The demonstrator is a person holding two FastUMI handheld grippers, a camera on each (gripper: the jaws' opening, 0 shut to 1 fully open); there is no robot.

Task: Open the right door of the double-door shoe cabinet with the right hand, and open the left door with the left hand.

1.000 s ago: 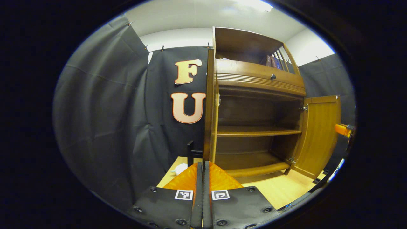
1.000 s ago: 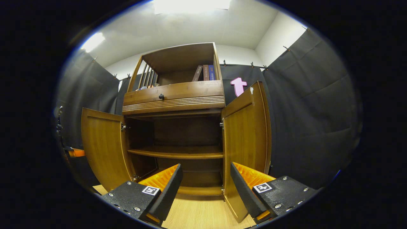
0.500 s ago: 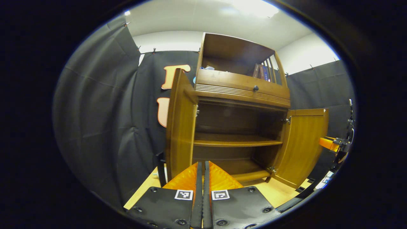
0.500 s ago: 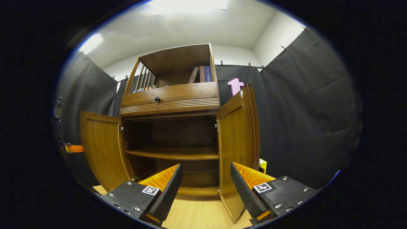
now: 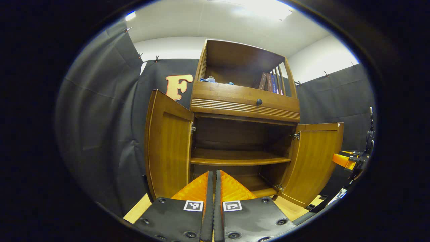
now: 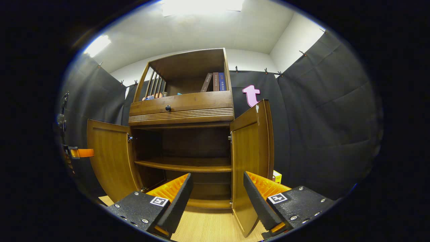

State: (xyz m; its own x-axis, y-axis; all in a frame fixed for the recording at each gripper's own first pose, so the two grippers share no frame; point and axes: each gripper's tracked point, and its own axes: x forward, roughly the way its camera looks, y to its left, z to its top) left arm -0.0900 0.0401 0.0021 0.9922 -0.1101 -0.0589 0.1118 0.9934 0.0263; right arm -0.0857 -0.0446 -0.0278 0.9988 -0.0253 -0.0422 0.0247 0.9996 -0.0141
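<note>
The brown wooden shoe cabinet [image 5: 245, 107] stands with both lower doors swung outward. In the left gripper view its left door [image 5: 168, 144] shows its inner face and the right door [image 5: 314, 161] hangs wide. My left gripper [image 5: 213, 173] is shut with nothing in it, a short way in front of the open compartment. In the right gripper view the right door [image 6: 252, 158] stands just beyond my right gripper [image 6: 217, 176], which is open and empty. The left door [image 6: 111, 158] hangs at the left there, with the left gripper's orange part [image 6: 80, 153] beside it.
Inside, a bare shelf [image 5: 235, 159] crosses the compartment. Above the doors is a drawer with a black knob [image 5: 259, 101], and books [image 6: 213, 81] stand in the top niche. A small yellow box [image 6: 277, 175] sits behind the right door. Light wood floor [image 6: 208, 228] lies in front.
The left gripper's view has swung from seeing the left door edge-on to seeing its inner face, with the cabinet now centred. The right gripper has barely moved and stays open.
</note>
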